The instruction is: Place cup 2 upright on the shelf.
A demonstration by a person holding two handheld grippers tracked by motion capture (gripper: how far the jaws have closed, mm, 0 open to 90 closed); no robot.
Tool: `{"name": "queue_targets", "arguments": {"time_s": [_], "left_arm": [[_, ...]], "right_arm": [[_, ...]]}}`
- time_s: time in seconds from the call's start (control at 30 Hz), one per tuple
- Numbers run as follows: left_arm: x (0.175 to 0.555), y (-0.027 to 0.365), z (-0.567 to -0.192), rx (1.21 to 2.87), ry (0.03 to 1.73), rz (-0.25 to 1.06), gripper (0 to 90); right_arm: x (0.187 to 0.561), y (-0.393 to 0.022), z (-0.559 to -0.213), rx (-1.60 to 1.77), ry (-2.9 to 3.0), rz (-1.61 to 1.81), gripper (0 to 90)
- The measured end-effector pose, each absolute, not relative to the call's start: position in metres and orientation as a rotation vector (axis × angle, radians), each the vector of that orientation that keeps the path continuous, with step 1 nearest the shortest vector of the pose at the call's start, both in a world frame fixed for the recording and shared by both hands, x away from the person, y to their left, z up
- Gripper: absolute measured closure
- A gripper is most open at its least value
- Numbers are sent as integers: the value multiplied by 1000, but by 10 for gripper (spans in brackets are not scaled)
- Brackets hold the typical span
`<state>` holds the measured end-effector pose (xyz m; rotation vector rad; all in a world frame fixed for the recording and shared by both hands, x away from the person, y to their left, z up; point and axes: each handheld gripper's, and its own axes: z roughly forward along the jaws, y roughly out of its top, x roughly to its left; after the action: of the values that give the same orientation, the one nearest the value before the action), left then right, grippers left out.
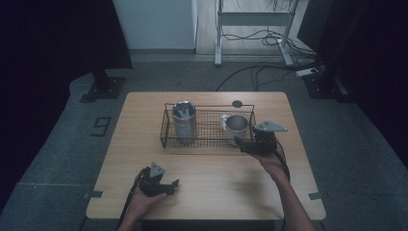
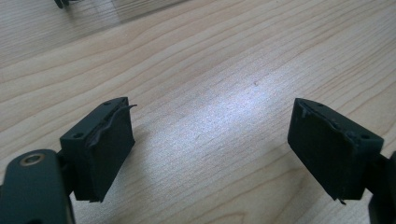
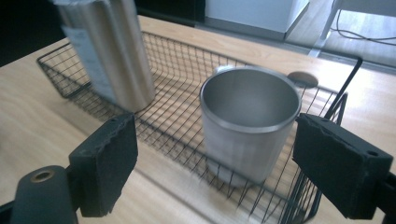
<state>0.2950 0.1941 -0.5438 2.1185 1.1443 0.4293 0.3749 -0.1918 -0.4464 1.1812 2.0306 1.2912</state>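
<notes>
My right gripper (image 3: 215,163) gapes wide, holding nothing, beside the wire basket (image 3: 187,126); a steel cup (image 3: 247,121) and a tall steel canister (image 3: 112,51) stand inside it. My left gripper (image 2: 210,154) is wide open over bare table (image 2: 210,70).

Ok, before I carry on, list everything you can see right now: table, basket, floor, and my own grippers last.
table: 1, light wood, centre of the high view
wire basket: 1, black, far half of the table
metal cup: 1, silver, open, right end of the basket
tall metal bottle: 1, silver, left end of the basket
round grommet: 1, dark, table's far edge
cables: several, black, floor beyond the table
power strip: 1, white, floor at far right
left gripper: 1, black, open, low over the near table
right gripper: 1, black, open, facing the cup
</notes>
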Motion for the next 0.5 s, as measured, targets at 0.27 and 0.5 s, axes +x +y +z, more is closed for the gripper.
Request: {"name": "queue_targets", "arguments": {"time_s": [0.27, 0.5], "left_arm": [[295, 194, -544, 2116, 1147, 429, 145], [295, 194, -544, 2116, 1147, 429, 145]], "right_arm": [[348, -200, -460, 1194, 2050, 1304, 146], [332, -208, -474, 1228, 2061, 1311, 152]]}}
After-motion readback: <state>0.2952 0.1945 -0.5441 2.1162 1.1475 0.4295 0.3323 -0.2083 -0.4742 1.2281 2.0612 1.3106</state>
